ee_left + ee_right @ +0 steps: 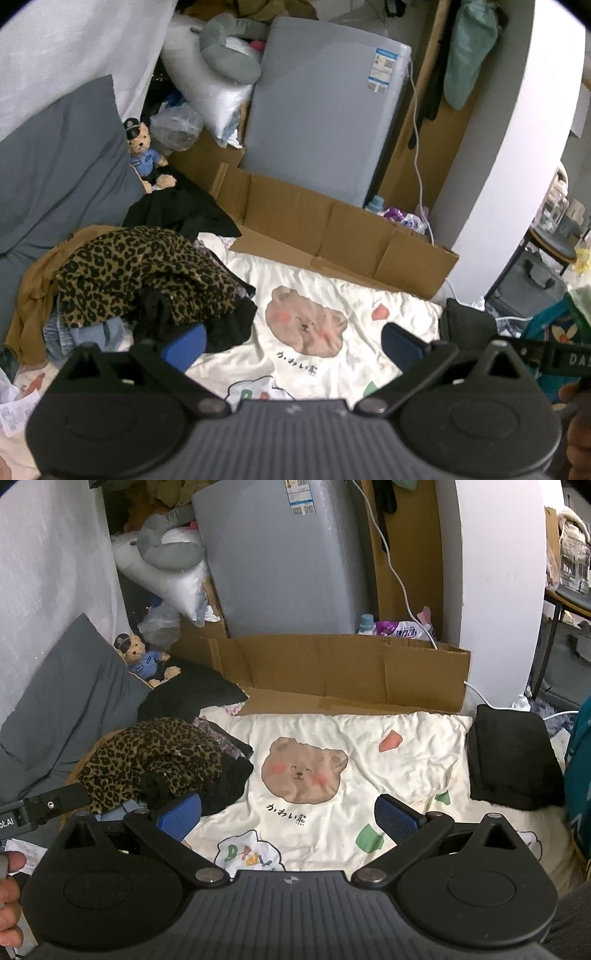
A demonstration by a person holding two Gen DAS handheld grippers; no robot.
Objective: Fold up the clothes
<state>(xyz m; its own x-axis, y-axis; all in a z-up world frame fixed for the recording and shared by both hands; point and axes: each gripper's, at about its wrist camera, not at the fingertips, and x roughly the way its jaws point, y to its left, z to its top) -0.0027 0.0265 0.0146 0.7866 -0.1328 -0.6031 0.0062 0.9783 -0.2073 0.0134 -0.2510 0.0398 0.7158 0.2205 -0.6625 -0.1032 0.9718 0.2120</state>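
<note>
Looking along both sets of fingers, the heap of unfolded clothes (pixel 162 764) was found at the left of each frame, topped by a leopard-print garment (pixel 147 273) with black pieces and some denim tucked under it. Both tools were held spread wide with nothing between the blue pads: the left gripper (pixel 291 341) and the right gripper (pixel 288 812) were each parked over the cream bear-print blanket (pixel 369 775), which took up the middle of both views.

The heap sat left of and slightly beyond both grippers, and in the left wrist view its black edge was practically touching the left-hand fingertip (pixel 188 341), so the left gripper was judged the nearer one. No clear long axis could be read from the heap, it was just a crumpled mound.

At the right edge of the right wrist view a folded black garment (pixel 511 757) was lying flat and squared off, just beside the blanket's corner. So the scene could fit one piece already dealt with and more to go, or something else entirely.

Nothing was seen blocking the way to the heap. A cardboard sheet (pixel 332 664), a grey appliance (pixel 280 561), a grey pillow (pixel 62 162) and a teddy bear (pixel 144 155) were ranged behind it, upper half of frame.
</note>
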